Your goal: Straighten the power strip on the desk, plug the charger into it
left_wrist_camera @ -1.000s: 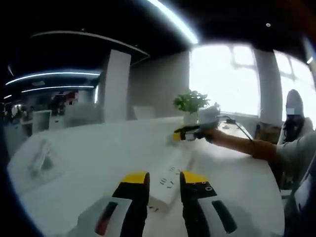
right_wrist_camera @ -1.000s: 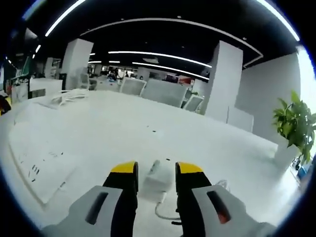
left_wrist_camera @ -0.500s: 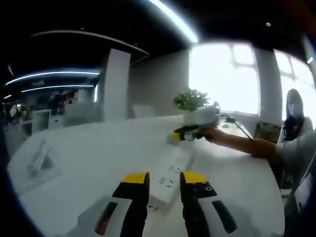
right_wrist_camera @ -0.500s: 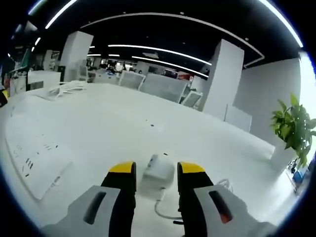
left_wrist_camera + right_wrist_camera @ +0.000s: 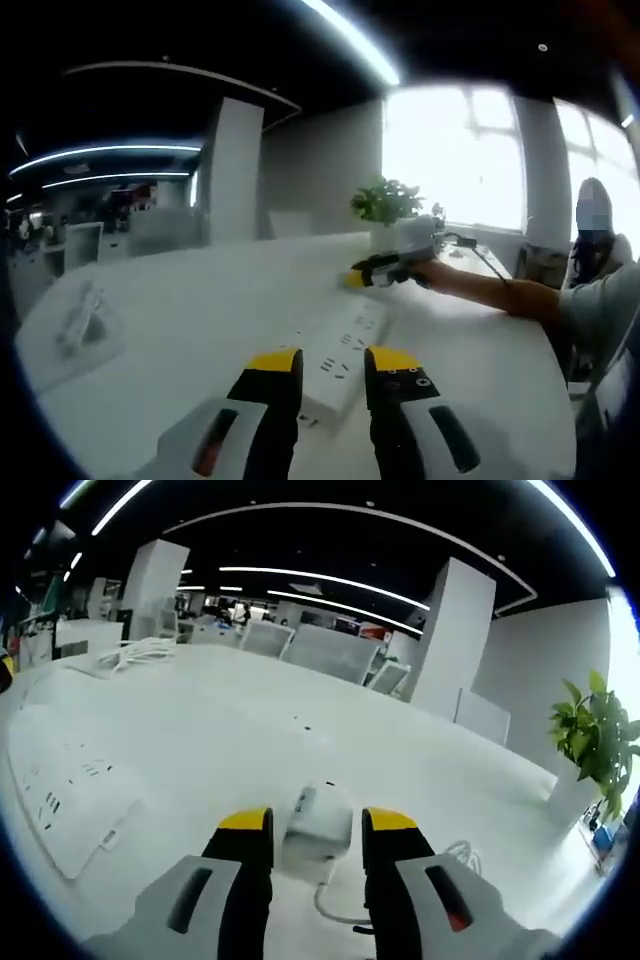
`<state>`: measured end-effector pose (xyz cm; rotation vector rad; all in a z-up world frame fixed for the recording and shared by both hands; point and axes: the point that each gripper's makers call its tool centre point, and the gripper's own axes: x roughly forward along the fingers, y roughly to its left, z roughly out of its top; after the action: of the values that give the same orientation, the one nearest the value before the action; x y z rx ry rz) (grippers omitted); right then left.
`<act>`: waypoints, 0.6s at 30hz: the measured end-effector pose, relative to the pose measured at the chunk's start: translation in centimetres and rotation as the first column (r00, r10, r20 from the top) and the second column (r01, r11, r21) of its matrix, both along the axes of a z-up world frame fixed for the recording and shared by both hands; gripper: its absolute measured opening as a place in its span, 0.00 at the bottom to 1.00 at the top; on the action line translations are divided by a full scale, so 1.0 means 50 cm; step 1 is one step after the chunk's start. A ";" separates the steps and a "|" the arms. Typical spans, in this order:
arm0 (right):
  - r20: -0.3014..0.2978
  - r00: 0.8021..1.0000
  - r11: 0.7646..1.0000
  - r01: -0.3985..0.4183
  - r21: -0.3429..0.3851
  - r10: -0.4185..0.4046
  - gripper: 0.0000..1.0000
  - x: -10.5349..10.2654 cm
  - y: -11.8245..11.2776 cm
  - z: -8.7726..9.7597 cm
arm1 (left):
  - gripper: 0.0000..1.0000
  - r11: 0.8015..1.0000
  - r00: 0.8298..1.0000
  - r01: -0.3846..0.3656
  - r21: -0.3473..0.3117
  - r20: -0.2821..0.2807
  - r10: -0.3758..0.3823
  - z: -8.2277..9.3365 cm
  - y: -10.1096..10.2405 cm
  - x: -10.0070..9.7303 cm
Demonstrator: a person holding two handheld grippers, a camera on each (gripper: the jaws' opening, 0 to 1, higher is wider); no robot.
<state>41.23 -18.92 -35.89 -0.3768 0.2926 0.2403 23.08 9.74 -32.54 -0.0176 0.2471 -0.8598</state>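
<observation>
The left gripper (image 5: 333, 365) holds the near end of the power strip (image 5: 343, 350) on the desk (image 5: 180, 330). The right gripper (image 5: 315, 823) holds the charger (image 5: 317, 825) above bare desk, right of the strip.

An open-plan office: a long white counter (image 5: 300, 730) runs through a wide room with white square pillars (image 5: 455, 640), rows of grey desk chairs (image 5: 330, 660) and curved strip lights (image 5: 330, 585) on a dark ceiling. A potted plant (image 5: 387, 205) stands by bright windows (image 5: 450, 160).
</observation>
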 end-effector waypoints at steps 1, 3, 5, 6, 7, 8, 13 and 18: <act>-0.002 1.000 1.000 0.000 -0.001 0.000 0.35 0.000 0.000 -0.001 | 0.25 1.000 1.000 0.000 0.001 0.000 0.000 0.000 0.000 0.000; -0.005 1.000 1.000 -0.003 -0.002 0.003 0.35 -0.001 0.001 -0.003 | 0.25 1.000 1.000 -0.002 0.004 0.000 0.002 -0.001 0.000 0.000; -0.006 1.000 1.000 -0.005 -0.002 0.004 0.35 -0.001 0.001 -0.004 | 0.25 1.000 1.000 -0.001 0.005 -0.001 0.001 -0.002 0.000 0.000; -0.006 1.000 1.000 -0.006 0.000 0.006 0.34 0.000 0.001 -0.004 | 0.25 1.000 1.000 0.000 0.004 -0.002 0.000 -0.002 -0.001 -0.001; -0.009 1.000 1.000 -0.007 0.007 0.008 0.34 0.000 0.001 -0.005 | 0.25 1.000 1.000 0.001 0.004 -0.002 -0.001 -0.002 -0.001 -0.001; -0.011 1.000 1.000 -0.008 0.016 0.009 0.34 0.000 0.001 -0.006 | 0.25 1.000 1.000 0.001 0.004 -0.002 -0.001 -0.002 -0.001 -0.002; 0.001 1.000 0.998 -0.014 0.053 0.014 0.31 -0.002 -0.002 -0.001 | 0.25 1.000 1.000 -0.001 0.009 -0.009 0.001 -0.006 -0.002 -0.001; -0.005 1.000 0.999 -0.022 0.039 0.022 0.31 0.000 0.000 -0.006 | 0.25 1.000 1.000 0.002 0.010 -0.011 -0.002 -0.008 -0.004 -0.002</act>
<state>41.23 -18.94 -36.17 -0.3413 0.2890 0.2679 22.96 9.55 -32.94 -0.0132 0.2619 -0.8604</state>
